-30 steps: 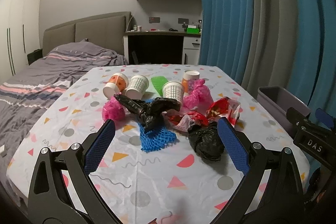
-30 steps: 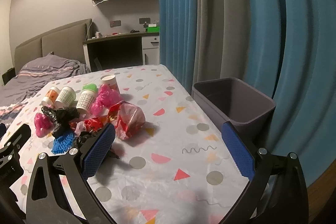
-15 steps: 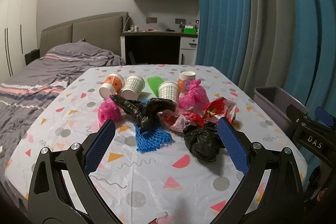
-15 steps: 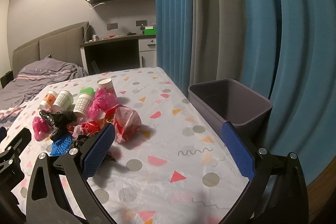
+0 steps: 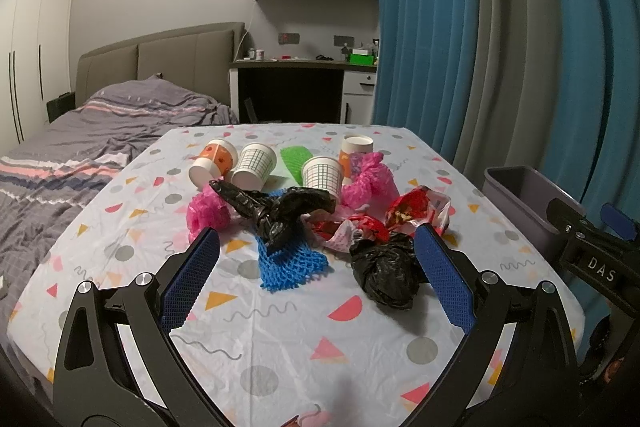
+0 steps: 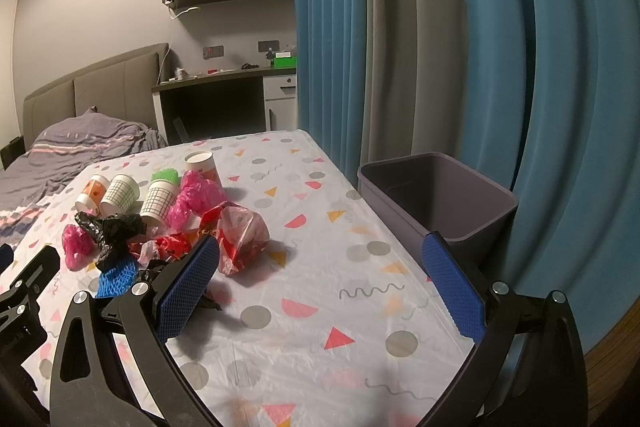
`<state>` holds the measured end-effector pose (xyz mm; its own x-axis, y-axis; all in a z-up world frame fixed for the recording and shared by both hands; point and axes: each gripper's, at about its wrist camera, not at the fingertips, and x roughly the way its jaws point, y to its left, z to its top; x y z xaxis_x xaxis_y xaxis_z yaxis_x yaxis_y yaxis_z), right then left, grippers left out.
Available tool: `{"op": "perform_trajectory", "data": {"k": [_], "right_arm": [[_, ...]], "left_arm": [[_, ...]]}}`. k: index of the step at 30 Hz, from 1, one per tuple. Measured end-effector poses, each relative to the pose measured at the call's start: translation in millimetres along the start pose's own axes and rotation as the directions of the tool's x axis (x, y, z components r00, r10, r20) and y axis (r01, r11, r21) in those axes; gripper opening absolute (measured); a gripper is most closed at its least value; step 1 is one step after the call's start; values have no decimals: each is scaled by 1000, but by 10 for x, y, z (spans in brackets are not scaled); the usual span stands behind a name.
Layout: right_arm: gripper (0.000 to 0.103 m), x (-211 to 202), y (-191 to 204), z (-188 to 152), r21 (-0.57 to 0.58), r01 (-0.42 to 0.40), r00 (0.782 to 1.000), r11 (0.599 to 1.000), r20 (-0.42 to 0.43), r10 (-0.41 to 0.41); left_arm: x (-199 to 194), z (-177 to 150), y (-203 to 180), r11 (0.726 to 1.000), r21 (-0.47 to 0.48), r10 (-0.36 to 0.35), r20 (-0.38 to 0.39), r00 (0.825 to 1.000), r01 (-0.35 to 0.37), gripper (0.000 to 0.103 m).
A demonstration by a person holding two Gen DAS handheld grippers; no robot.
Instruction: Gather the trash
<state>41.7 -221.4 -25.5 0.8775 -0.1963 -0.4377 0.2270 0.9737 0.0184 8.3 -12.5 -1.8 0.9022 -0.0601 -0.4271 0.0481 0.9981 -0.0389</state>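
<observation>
A pile of trash lies mid-table: a crumpled black bag (image 5: 386,273), a longer black bag (image 5: 280,211), blue foam net (image 5: 292,265), red-and-clear wrapper (image 5: 418,207) (image 6: 240,239), pink bags (image 5: 366,179) (image 5: 208,213), green net (image 5: 296,161) and several paper cups (image 5: 322,175) (image 5: 256,165) (image 5: 214,161). A grey bin (image 6: 436,199) (image 5: 528,203) stands off the table's right edge. My left gripper (image 5: 316,259) is open and empty, just short of the pile. My right gripper (image 6: 320,267) is open and empty, between pile and bin.
The table (image 5: 280,331) has a white cloth with coloured shapes. Blue and grey curtains (image 6: 460,47) hang behind the bin. A bed (image 5: 80,139) lies left of the table; a desk (image 5: 300,87) and wall shelf are at the back.
Both grippers have drawn back and up a little from the table, so pile and bin sit slightly farther away. Both stay open; nothing on the table has moved.
</observation>
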Motion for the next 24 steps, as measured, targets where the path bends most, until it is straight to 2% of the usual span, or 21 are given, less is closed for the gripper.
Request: {"op": "perform_trajectory", "data": {"k": [24], "right_arm": [[98, 4, 14, -9, -1, 3, 1000, 1000, 1, -3]], "left_arm": [[44, -24, 6, 1000, 3, -18, -1, 1000, 18, 96]]}}
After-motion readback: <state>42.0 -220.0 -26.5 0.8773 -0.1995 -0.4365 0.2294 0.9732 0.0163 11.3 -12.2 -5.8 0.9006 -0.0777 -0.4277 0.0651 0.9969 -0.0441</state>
